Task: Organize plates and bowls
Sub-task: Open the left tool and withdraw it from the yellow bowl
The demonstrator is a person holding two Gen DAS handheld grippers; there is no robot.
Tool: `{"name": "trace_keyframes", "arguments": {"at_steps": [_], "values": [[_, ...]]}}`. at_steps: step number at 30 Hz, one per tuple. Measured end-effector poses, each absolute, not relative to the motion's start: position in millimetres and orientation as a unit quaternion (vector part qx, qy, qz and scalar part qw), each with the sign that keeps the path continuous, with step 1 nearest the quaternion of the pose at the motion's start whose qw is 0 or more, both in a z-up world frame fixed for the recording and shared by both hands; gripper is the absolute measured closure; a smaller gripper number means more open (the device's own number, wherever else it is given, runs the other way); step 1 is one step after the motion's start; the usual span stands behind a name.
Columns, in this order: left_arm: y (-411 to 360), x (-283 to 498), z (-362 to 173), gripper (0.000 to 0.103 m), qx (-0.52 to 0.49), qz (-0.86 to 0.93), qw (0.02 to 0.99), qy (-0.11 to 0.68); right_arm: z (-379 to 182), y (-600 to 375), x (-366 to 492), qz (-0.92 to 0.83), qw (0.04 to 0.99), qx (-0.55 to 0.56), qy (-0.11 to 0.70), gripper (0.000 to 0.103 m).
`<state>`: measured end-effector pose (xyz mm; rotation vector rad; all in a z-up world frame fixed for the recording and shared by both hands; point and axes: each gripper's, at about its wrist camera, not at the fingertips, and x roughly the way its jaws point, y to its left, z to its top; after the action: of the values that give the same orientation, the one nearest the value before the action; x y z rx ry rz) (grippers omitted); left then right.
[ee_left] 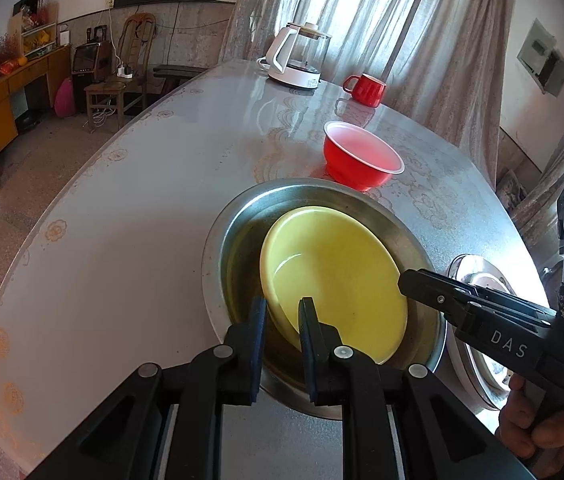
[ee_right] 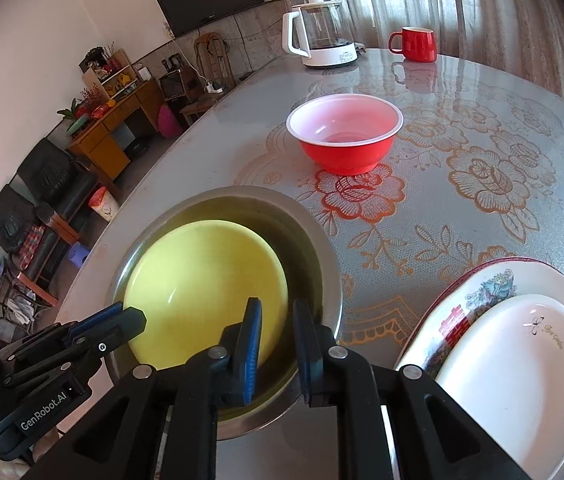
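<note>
Yellow plate (ee_left: 336, 276) lies nested in the steel basin (ee_left: 218, 236), its near rim between the left hand-held gripper's (ee_left: 282, 312) spread fingers; the red bowl (ee_left: 360, 158) beyond remains unsorted, the right hand-held gripper (ee_right: 276, 320) likewise spread.

steel basin (ee_right: 322, 248) rim blocks low | red bowl (ee_right: 344, 136) beyond | left open

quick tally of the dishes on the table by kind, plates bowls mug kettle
Plates: 3 (yellow plate, patterned plate, white plate)
Bowls: 2 (metal basin, red bowl)
Mugs: 1 (red mug)
Kettles: 1 (kettle)
Total: 7
</note>
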<state>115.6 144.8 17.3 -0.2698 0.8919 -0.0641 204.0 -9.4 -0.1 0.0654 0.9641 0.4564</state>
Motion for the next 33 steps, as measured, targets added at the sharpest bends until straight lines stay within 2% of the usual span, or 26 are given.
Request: {"name": "trace_keyframes", "arguments": {"at_steps": [15,19,22,33], "values": [[133.5,114.4,15.8,0.086,-0.102,-0.023,0.898,0.427,0.5,-10.1,200.5,0.217,0.864,0.034,0.453,0.088],[132.8,112.0,17.6,0.083,-0.094,-0.013,0.902,0.421,1.2,-13.8,197.3,0.218,0.867,0.045,0.446,0.088],[134.0,110.9,19.1,0.082,-0.096,-0.007,0.904,0.417,4.2,-16.5,194.2,0.223,0.871,0.056,0.434,0.084],[133.2,105.1,22.8,0.077,-0.085,0.006,0.912,0.402,11.6,-23.5,188.5,0.231,0.876,0.075,0.416,0.083]]}}
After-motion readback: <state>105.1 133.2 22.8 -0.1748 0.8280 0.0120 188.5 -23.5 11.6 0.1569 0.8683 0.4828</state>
